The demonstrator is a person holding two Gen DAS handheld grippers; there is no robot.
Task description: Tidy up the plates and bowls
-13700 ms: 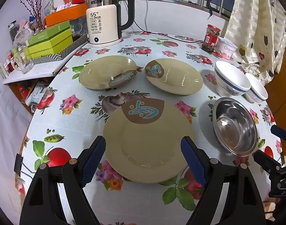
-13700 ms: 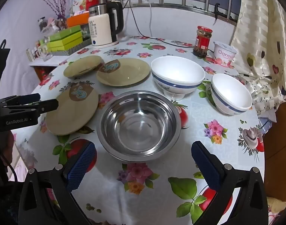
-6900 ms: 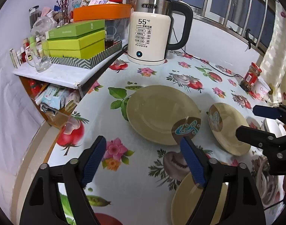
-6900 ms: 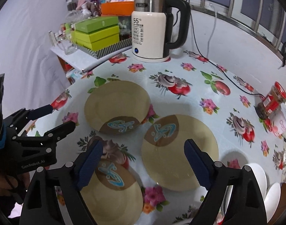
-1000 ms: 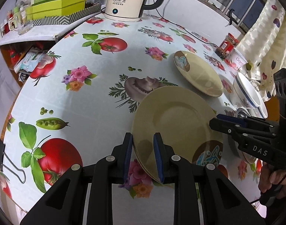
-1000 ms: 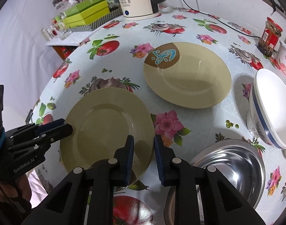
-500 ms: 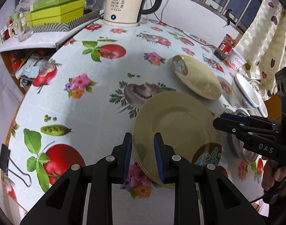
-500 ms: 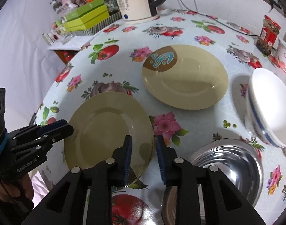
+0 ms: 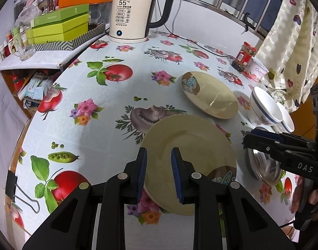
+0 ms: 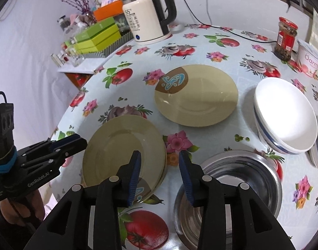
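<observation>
On the shelf at ten o'clock of the left wrist view lie the green boxes (image 9: 60, 28), with the kettle (image 9: 130, 15) at twelve o'clock on the flowered tablecloth (image 9: 108, 104). At six o'clock the left gripper (image 9: 159, 173) straddles the near rim of the stacked plates (image 9: 190, 150), its blue pads (image 9: 142, 166) narrowly apart, one on each side of the rim; whether they press on it cannot be told. A second plate lies under the top one, its edge showing along the rim in the right wrist view. At two o'clock of the stack the single plate (image 9: 211, 95) lies flat, well apart. At three o'clock stand the white bowls (image 9: 265, 110), and below them, at four o'clock, the steel bowl (image 9: 263, 166) sits partly behind the right gripper (image 10: 160, 175). In its own view that gripper's jaws are opening, with the tablecloth and the stack's right edge beneath the gap; the pads touch nothing. A hand (image 9: 311, 198) holds its handle.
</observation>
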